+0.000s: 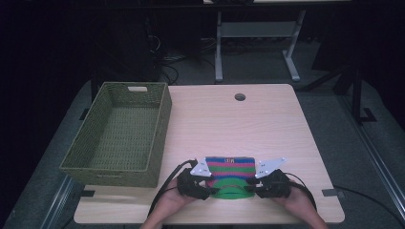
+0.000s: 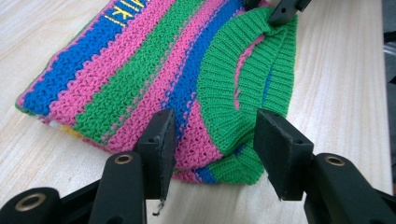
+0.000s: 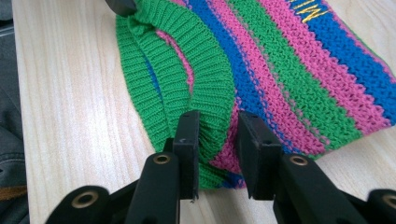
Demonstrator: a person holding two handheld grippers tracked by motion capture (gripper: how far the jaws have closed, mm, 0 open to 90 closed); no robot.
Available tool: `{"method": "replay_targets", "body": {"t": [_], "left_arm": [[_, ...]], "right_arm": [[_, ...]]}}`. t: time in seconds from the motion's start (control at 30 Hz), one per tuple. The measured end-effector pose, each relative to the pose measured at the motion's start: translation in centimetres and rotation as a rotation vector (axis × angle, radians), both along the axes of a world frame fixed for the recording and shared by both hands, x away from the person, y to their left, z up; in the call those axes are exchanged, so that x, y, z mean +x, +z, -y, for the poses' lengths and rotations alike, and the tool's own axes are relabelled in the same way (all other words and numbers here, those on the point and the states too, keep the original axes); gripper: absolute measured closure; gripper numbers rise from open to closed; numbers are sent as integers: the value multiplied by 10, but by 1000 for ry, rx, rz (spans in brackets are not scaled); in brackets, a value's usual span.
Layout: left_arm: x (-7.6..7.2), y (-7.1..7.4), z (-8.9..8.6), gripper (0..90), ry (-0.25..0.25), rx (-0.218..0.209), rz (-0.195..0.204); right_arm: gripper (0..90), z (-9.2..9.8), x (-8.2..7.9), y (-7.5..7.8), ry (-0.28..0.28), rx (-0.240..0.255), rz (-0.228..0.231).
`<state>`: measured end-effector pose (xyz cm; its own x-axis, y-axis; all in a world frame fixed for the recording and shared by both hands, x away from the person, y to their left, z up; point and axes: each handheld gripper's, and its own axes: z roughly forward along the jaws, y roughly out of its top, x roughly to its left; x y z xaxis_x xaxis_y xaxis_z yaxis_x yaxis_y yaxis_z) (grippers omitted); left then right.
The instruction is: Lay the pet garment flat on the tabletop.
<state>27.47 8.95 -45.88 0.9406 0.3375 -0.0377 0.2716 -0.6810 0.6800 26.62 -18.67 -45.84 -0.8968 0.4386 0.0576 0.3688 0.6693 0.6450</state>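
**Both grippers at the green collar of the striped knit**

I see a small striped knit garment (image 1: 228, 168) lying flat on the wooden table (image 1: 239, 124), near the edge on my side and roughly midway across it. Its stripes of blue, pink and green run left to right, so its long axis lies across the table; the green ribbed collar (image 1: 230, 192) points toward me and the blue band with yellow lettering lies on the far side.

My left gripper (image 2: 212, 140) sits at the collar's left corner. Its jaws stand well apart, straddling the knit edge without pinching it, so I read it as released.

My right gripper (image 3: 217, 142) is at the opposite corner. Its jaws are narrower, with a fold of green ribbing bunched between them; I judge it to be clamped on the collar, though a sliver of gap shows beside one jaw.

A green woven basket (image 1: 119, 133) stands on the table's left half, well apart from the garment.
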Motion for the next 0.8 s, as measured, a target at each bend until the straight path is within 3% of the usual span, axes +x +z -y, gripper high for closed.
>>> {"method": "replay_targets", "body": {"t": [0.17,0.4,0.57,0.67,0.8], "left_arm": [[-5,0,4,578,7,42,72],[-2,-1,1,723,32,3,14],[-2,1,0,782,43,-11,4],[0,2,-3,825,49,-26,-5],[1,4,-6,845,51,-37,-23]], "right_arm": [[759,0,1,0,-15,14,-19],[803,2,4,-1,-20,61,-55],[817,3,5,-1,-15,64,-55],[821,3,3,1,2,107,-86],[822,5,3,3,2,135,-88]]}}
